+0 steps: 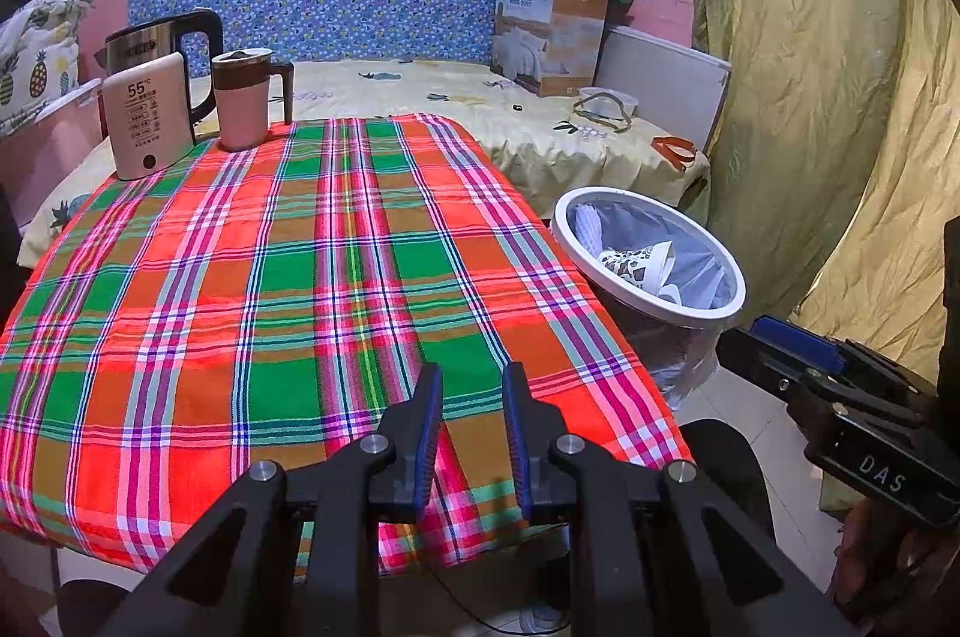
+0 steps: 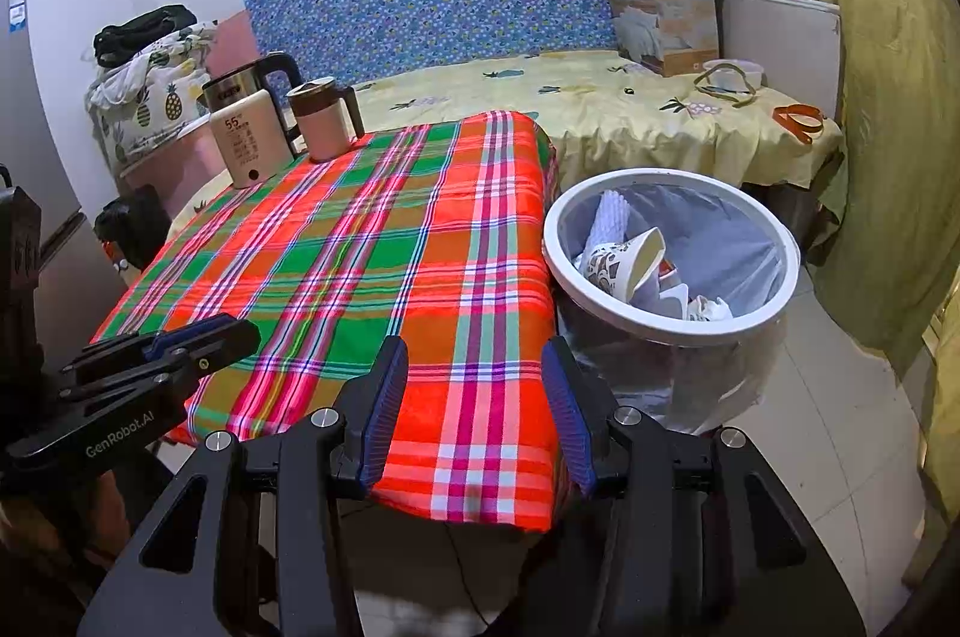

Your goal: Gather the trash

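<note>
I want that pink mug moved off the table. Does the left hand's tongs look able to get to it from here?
Probably yes: the left tongs stand open and empty, and only bare checked cloth lies between them and the mug, though it stands at the far corner.

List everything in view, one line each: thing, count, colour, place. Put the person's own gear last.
Tablecloth: one, red-green plaid, covering the table.
Kettle: one, steel and black, far left corner of the table.
Display unit: one, cream, in front of the kettle.
Lidded mug: one, pink and brown, beside the display unit.
Trash bin: one, white rim, on the floor right of the table.
Paper cups: several, patterned white, inside the bin.
Cardboard box: one, brown and white, on the bed.
Left gripper: one, black with blue fingers, open, empty.
Right gripper: one, same colours, open, empty.
</note>
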`<state>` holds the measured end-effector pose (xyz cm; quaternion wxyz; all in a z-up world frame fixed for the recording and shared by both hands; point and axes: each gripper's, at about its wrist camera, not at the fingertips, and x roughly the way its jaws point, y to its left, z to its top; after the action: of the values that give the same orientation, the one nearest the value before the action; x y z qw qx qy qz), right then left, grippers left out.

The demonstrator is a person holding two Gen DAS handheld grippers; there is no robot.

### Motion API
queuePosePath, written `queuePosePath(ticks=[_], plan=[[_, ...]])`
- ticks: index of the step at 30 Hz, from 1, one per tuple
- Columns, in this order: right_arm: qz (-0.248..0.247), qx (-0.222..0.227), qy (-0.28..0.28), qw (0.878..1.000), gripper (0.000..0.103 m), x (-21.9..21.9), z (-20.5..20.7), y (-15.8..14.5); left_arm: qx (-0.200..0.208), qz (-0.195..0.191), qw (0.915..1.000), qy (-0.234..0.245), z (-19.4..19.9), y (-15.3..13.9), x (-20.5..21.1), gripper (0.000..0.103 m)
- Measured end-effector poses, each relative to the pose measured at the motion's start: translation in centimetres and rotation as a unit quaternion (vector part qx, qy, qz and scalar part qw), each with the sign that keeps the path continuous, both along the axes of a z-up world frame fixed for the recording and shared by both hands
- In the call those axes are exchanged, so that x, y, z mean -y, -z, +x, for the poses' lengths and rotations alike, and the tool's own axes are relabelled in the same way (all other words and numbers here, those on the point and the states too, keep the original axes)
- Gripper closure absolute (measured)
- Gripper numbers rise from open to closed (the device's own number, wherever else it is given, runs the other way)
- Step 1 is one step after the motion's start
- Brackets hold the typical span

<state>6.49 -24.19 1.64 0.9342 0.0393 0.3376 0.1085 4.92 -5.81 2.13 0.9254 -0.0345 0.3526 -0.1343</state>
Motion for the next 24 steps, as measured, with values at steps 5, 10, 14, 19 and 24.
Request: queuePosePath(ticks=[5,10,14,19,24], plan=[[0.0,0.0,0.0,1.0,0.055,0.01,0.01,0.02,0.0,0.003,1.0,0.0,-0.07,0.05,-0.17,0.083],[0.001,-0.001,0.0,1.0,0.055,0.0,-0.03,0.03,0.0,0.005,1.0,-0.002,-0.13,0.08,-0.17,0.083],[0.001,-0.001,-0.001,1.0,0.055,0.05,0.03,0.03,-0.003,0.008,1.0,-0.003,-0.13,0.12,-0.02,0.083],[0.001,-0.001,0.0,1.0,0.055,0.0,-0.03,0.02,-0.005,0.01,0.9999,-0.004,-0.16,0.15,0.04,0.083],[0.0,-0.001,0.0,1.0,0.055,0.02,0.03,0.03,-0.007,0.007,1.0,0.0,-0.17,0.18,0.19,0.083]])
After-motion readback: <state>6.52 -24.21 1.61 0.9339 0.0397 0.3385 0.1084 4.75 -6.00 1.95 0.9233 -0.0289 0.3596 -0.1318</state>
